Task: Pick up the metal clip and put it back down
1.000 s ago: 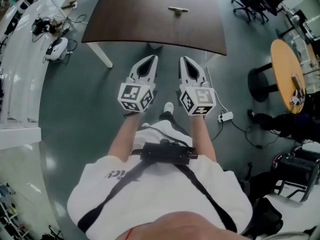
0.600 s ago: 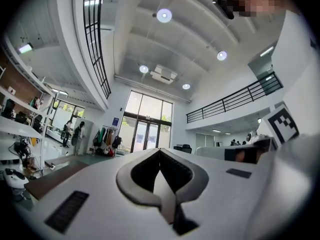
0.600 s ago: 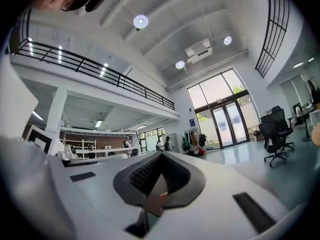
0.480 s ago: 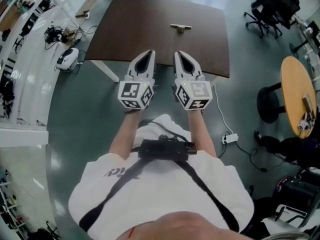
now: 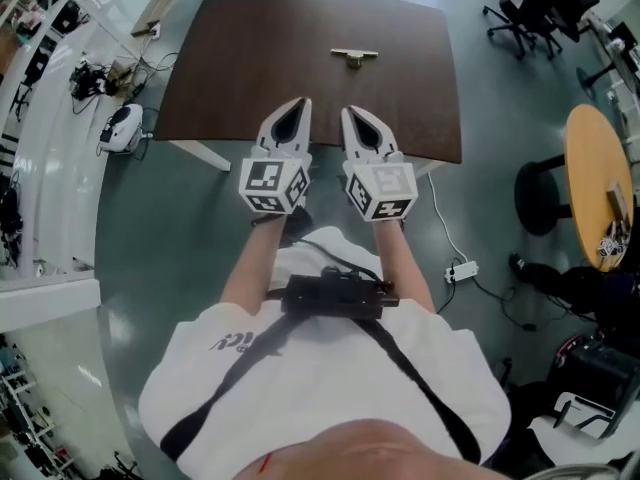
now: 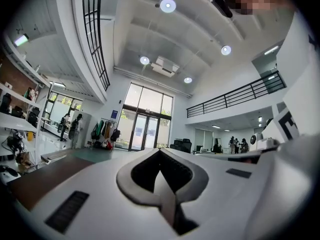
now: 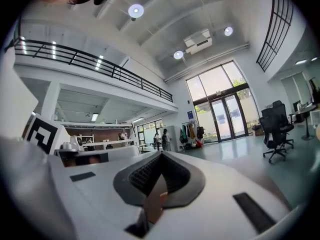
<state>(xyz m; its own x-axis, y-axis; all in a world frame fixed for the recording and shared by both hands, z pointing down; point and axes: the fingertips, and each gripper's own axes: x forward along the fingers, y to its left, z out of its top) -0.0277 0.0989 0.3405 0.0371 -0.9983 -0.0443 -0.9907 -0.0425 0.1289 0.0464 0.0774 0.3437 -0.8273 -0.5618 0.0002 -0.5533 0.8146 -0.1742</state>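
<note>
White left gripper and right gripper hang above the near edge of the dark wooden table, jaws pressed together on both, holding nothing. Beyond them, the metal clip lies near the table's far edge, well apart. If we reach without opening the jaws, we risk shoving the clip away.
</note>
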